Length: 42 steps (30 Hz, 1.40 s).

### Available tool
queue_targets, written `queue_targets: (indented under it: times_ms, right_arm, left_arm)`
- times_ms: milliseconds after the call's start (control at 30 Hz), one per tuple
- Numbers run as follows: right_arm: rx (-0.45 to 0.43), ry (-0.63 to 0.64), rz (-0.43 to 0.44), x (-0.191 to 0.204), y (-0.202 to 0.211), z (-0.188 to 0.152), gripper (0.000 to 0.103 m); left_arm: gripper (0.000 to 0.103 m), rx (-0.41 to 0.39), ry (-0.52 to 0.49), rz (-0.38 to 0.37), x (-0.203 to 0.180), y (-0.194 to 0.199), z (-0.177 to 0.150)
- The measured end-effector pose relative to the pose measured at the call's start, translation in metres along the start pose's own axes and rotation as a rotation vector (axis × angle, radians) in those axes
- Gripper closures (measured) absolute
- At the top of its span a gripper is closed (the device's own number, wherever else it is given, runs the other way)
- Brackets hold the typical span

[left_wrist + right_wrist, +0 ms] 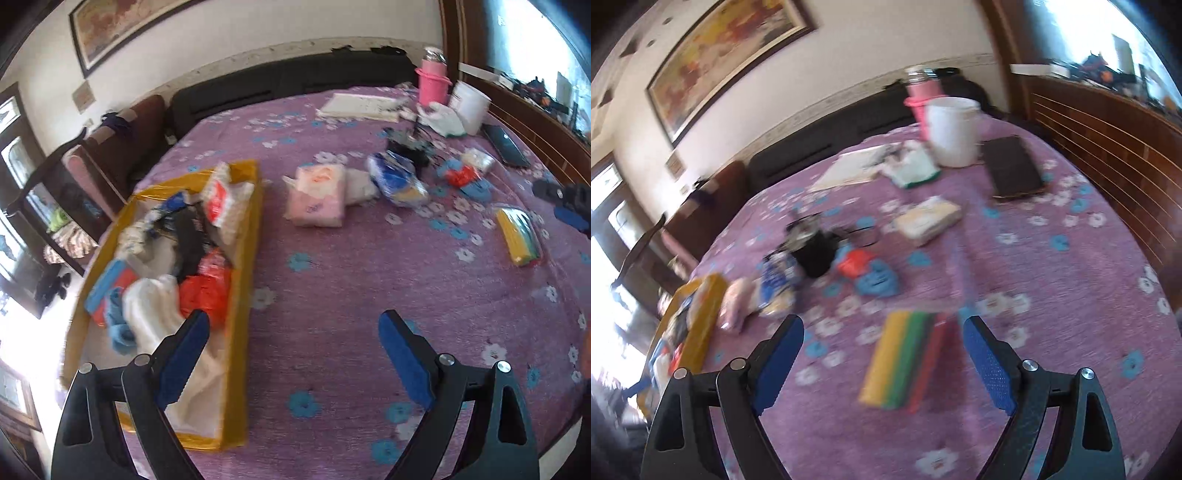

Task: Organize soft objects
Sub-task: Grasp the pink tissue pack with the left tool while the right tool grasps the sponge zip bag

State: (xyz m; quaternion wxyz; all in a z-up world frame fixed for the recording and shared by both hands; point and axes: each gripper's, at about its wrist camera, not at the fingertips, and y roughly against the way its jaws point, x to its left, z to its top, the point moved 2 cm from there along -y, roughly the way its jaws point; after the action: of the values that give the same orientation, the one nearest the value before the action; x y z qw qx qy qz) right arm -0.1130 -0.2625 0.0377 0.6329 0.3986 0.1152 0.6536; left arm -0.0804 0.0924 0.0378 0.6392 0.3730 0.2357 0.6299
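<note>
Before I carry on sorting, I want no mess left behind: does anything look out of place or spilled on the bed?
Nothing is spilled. Several soft packs still lie loose on the purple bedspread outside the yellow box: a pink tissue pack, a blue bag and a striped cloth pack.

No legible text, label or number on anything

Matt woven bedspread (332, 266), glossy yellow box (243, 295)
</note>
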Motion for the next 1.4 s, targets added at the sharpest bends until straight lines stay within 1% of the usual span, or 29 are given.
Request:
queue_targets:
  times_ms: [200,333,433,567,633,700,767,1200,1400]
  right_arm:
    - [-0.043,-0.075,-0.082,-0.04,0.0,0.009,0.012]
    - [-0.042,-0.111,-0.088,-0.054,-0.004,0.008,0.012]
    - [-0.03,-0.125,-0.081,-0.059,-0.009,0.006,0.012]
    - [-0.022,-0.141,-0.072,-0.062,-0.01,0.005,0.012]
    - [-0.009,-0.152,-0.069,-0.063,-0.013,0.003,0.012]
    - [0.009,-0.164,-0.063,-0.065,-0.017,0.001,0.012]
    - [0.022,-0.169,-0.06,-0.065,-0.019,0.0,0.012]
    - [0.053,-0.174,-0.075,-0.067,-0.026,-0.002,0.011]
    - [0.055,-0.173,-0.078,-0.067,-0.026,-0.003,0.011]
  left_arm:
    - [0.011,0.042,-0.057,-0.102,-0.046,-0.021,-0.006]
    - [0.011,0.062,-0.076,-0.135,-0.063,-0.032,-0.008]
    - [0.011,0.08,-0.071,-0.154,-0.067,-0.041,-0.011]
    - [0.005,0.085,-0.012,-0.197,-0.059,-0.047,-0.012]
    - [0.003,0.083,0.006,-0.21,-0.056,-0.047,-0.011]
    - [0.0,0.087,-0.002,-0.211,-0.058,-0.048,-0.012]
    - [0.0,0.09,-0.014,-0.204,-0.06,-0.048,-0.012]
    - [0.0,0.09,-0.012,-0.208,-0.06,-0.048,-0.011]
    - [0.0,0.092,-0.015,-0.217,-0.059,-0.047,-0.012]
